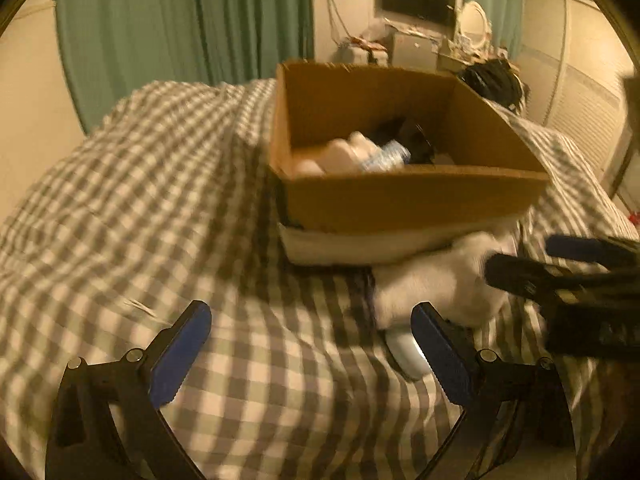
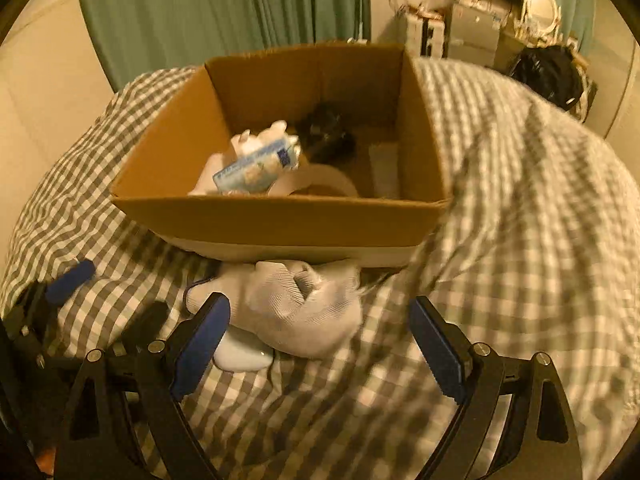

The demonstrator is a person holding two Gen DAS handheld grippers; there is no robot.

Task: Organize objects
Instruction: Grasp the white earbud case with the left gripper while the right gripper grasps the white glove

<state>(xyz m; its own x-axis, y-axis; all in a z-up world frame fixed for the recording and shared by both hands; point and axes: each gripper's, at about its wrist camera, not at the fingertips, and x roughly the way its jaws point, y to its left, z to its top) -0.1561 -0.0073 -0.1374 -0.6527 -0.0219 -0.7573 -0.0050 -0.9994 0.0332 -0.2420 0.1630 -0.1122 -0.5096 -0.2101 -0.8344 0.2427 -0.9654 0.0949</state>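
While box (image 2: 280, 216) sits askew, sock (image 2: 296, 312) lies crosswise (fingers (image 2: 202, 344) spread).

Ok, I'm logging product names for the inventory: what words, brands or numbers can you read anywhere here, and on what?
None can be read.
Blue and white packet in the cardboard box: carries print, too blurred to read.
Bottle label in the left wrist view: blurred, unreadable.
White cloth and white case on the bed: no text visible.
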